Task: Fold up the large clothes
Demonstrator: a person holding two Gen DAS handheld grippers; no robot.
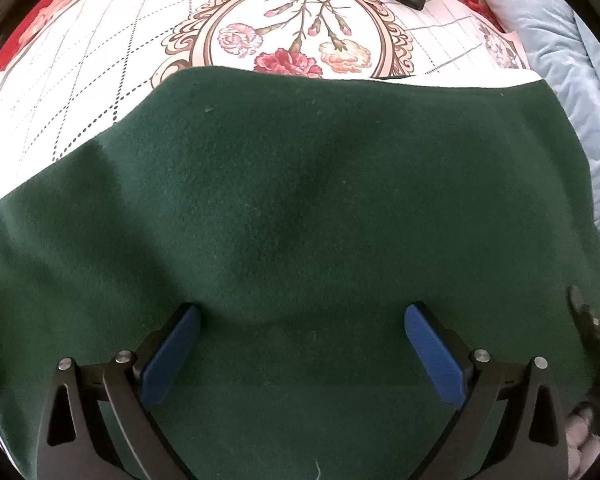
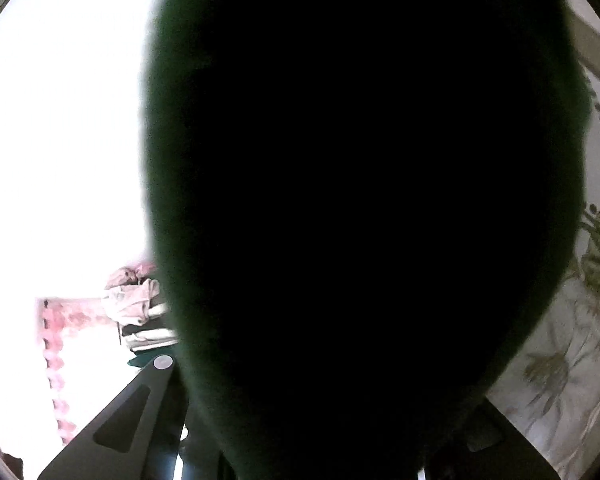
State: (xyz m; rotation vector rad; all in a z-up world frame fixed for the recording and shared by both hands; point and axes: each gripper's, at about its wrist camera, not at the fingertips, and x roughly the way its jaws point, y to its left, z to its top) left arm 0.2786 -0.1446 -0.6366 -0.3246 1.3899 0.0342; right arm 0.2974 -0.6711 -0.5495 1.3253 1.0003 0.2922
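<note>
While the left gripper [image 1: 300,354] points steeply down with its blue-padded fingers [image 1: 172,360] spread wide and released, the large dark green felt-like woollen garment [image 1: 300,208] lies flat directly beneath and ahead of them, filling the space between the two pads without being pinched. Its far edge runs crosswise to the fingers, left to right, so the cloth's long axis in this view appears to lie across the gripper rather than along it. Beyond that edge the white quilted bedspread with a framed carnation print [image 1: 300,28] shows, and off to the right of the fingers sits a crumpled pale blue duvet [image 1: 560,80].

In the right wrist view the same green cloth [image 2: 360,200] hangs right in front of the lens and blots out the right gripper's fingertips; only a black finger arm [image 2: 140,408] shows at lower left. I judge those fingers clenched on a fold of the garment, since cloth rises straight from where they meet. The right hand is therefore the one engaged; the coming fold likely depends on carrying that lifted edge over the flat part under the left fingers.

No brand, label or legible writing is visible.
</note>
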